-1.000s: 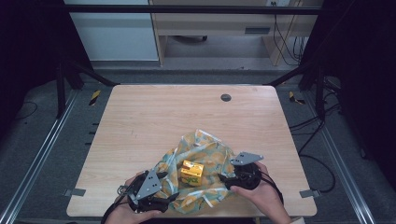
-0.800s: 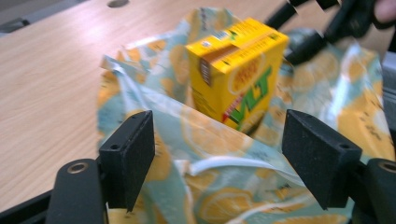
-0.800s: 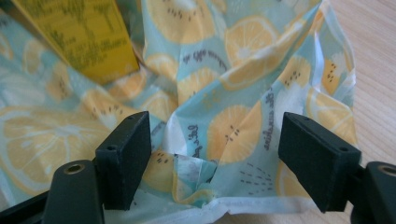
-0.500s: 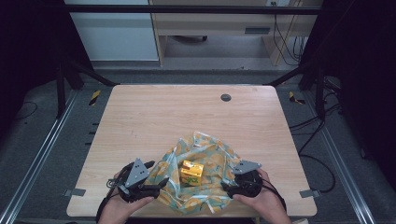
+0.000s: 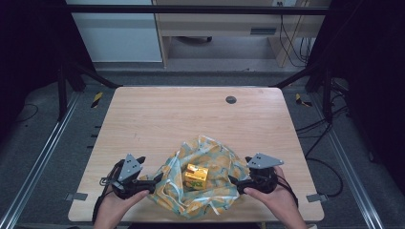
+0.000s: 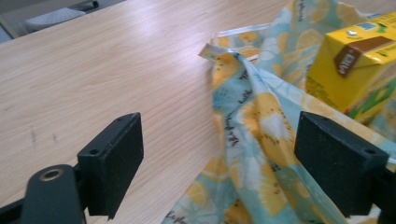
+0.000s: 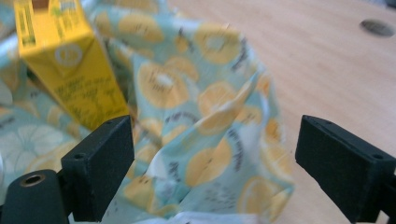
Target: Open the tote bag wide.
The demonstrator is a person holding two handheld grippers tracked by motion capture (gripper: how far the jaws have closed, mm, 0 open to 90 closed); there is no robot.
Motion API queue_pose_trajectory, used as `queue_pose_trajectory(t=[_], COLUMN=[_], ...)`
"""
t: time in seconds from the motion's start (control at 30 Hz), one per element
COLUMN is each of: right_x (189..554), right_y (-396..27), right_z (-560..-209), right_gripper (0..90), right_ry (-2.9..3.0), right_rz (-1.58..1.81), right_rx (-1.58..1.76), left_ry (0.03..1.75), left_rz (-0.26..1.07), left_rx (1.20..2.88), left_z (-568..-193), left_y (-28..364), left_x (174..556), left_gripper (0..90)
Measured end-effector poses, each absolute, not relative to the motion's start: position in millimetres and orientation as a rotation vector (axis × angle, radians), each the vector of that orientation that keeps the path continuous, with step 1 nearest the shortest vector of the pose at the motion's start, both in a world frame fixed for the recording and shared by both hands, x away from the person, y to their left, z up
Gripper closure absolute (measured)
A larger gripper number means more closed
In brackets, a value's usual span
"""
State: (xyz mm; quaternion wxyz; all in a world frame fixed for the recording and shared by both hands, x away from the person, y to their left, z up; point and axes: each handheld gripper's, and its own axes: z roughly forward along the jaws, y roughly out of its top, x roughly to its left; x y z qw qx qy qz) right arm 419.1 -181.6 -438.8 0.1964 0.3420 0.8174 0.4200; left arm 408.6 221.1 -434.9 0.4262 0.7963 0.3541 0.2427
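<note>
A yellow juice carton (image 5: 196,176) stands at the centre of a crumpled lemon-print cloth (image 5: 217,164), which lies at the near edge of the wooden table (image 5: 191,119), toward 6 o'clock of its top. In the left gripper view the carton (image 6: 355,70) rises at 2 o'clock, behind a raised fold of the cloth (image 6: 252,126). The left gripper (image 5: 155,180), at 9 o'clock of the carton, has just been opening; its jaws stand apart with the fold between them, unpinched. The right gripper (image 5: 234,181), at 3 o'clock, has likewise just been opening, and a puffed fold of cloth (image 7: 210,121) lies between its separated jaws beside the carton (image 7: 65,65). A dark round insert (image 5: 231,99) sits at 12 o'clock, well apart. Judged risk: the released folds may slump outward and uncover the carton, since nothing clamps them; a re-grasp made too deep could strike and tip the upright carton, and uneven pulls could drag the cloth off the near edge.
</note>
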Motion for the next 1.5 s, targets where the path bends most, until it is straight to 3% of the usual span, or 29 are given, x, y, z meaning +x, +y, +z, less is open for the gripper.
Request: queue_pose_trajectory(t=[0.47,0.77,1.5], right_x=[446,466,469], right_y=[-229,-257,-279], right_z=[-413,-425,-466], right_gripper=[9.8,8.5,5.8], right_ry=[1.988,1.903,1.91], right_rz=[1.242,1.198,1.066], right_rx=[1.137,1.276,1.398], left_ry=[1.051,1.155,1.228], left_rz=[0.712,0.705,0.761], left_rx=[1.895,1.868,1.942], left_z=[-433,-445,-462], left_y=[279,301,321], left_x=[425,445,465], left_gripper=[10.4,9.8,7.6])
